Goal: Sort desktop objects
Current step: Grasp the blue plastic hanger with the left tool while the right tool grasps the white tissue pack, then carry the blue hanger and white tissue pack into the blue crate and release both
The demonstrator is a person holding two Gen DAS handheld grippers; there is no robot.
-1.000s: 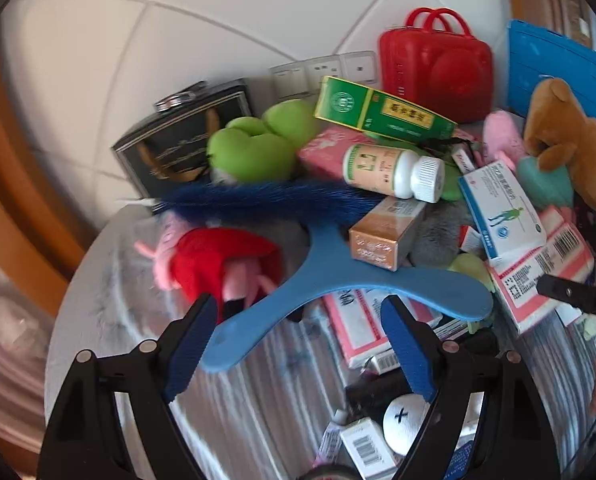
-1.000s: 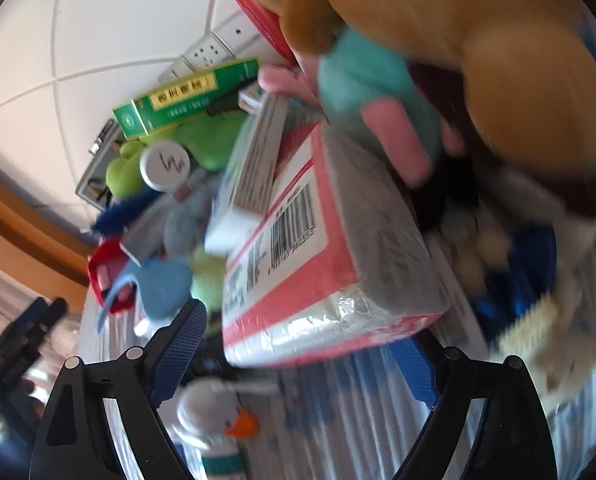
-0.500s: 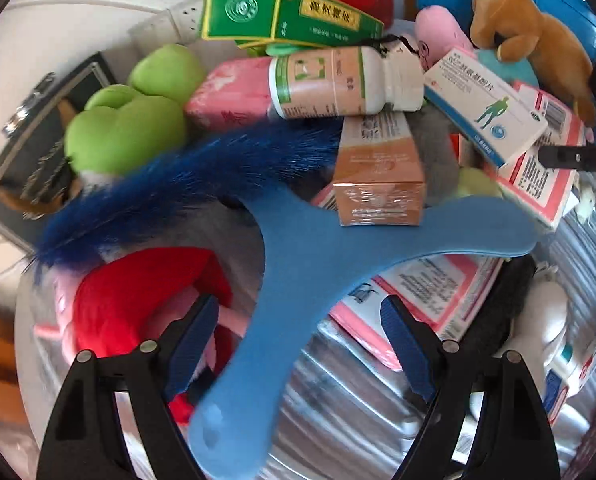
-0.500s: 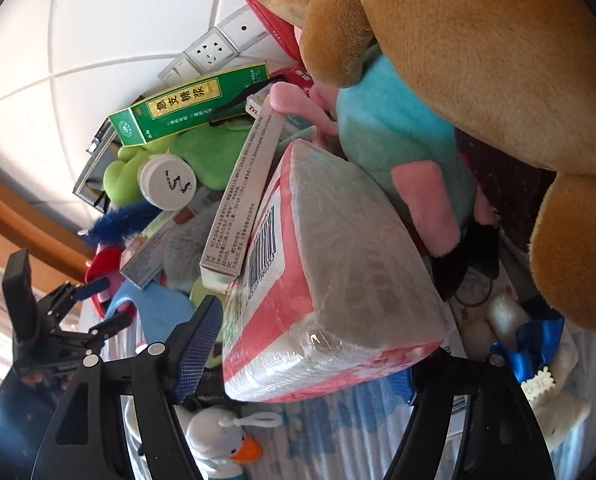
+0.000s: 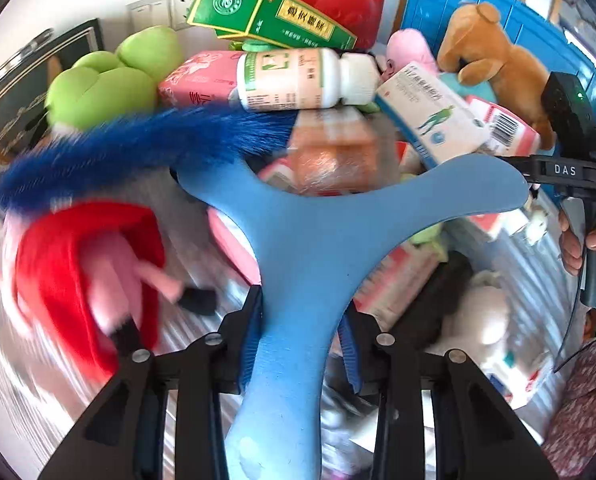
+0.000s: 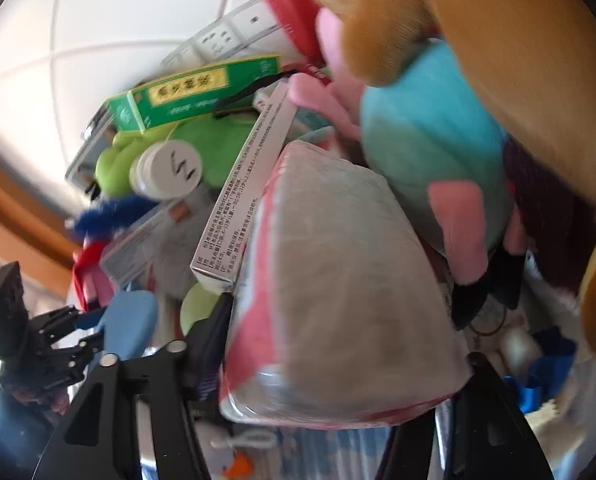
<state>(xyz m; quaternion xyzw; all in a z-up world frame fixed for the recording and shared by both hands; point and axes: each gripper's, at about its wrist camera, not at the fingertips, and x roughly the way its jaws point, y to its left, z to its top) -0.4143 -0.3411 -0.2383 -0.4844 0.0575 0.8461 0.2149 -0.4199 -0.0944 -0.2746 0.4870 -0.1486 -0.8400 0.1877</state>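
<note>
White tiled wall with a socket strip fills the top of both views, and below it a striped tabletop (image 5: 202, 276) is buried under a heap of boxes, bottles and soft toys

At lower centre of the left view, the left gripper (image 5: 299, 336) is seen clamped on one arm of a pale blue three-armed boomerang (image 5: 309, 236). That arm's long axis runs straight up the frame from between the fingers; the other two arms spread toward mid-left, under a dark blue feather (image 5: 138, 152), and toward mid-right. Its surface looks matt, smooth and stiff.

In the right view, the right gripper (image 6: 337, 360) is set around a pink tissue pack (image 6: 337, 280) wrapped in clear film, filling the centre and pointing away up the frame. Contact on both sides cannot be told because of blur. A brown teddy bear (image 6: 497, 40) crowds the upper right, just above the pack, and is judged likely to be dragged on lifting
</note>
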